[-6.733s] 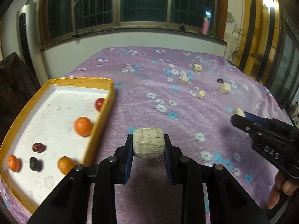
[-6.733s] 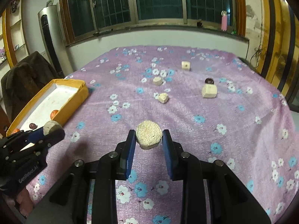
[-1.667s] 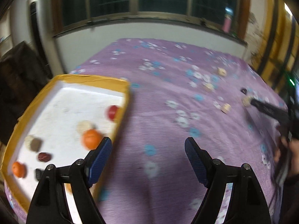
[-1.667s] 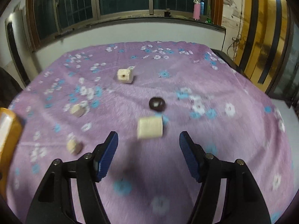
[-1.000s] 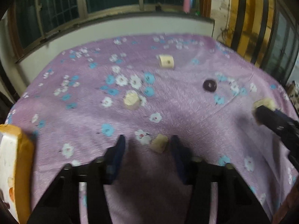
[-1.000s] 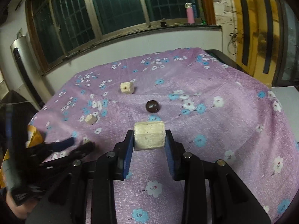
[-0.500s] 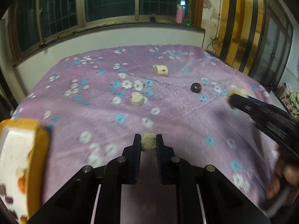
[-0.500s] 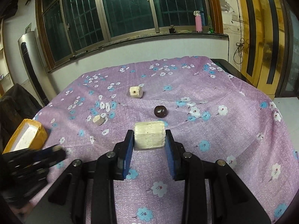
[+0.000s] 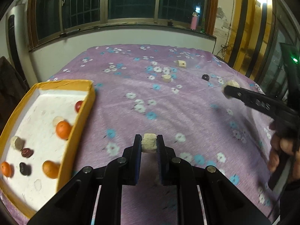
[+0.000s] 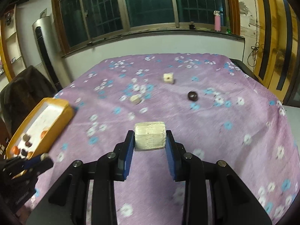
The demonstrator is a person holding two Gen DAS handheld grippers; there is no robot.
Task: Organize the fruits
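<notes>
My left gripper is shut on a small pale chunk, held above the purple flowered cloth just right of the yellow tray. The tray holds orange fruits, a red one, dark dates and pale pieces. My right gripper is shut on a larger pale block; in the left wrist view it hangs at the right. On the cloth lie a pale cube with a hole, a small pale piece and a dark round fruit.
The yellow tray sits at the cloth's left edge. A dark jacket on a chair stands left of the table, and a white wall with windows lies beyond. A person's hand holds the right gripper's handle.
The left gripper has swung left with its small chunk, so the tray is back in view. The right gripper, still on its block, has also turned left toward the tray.
</notes>
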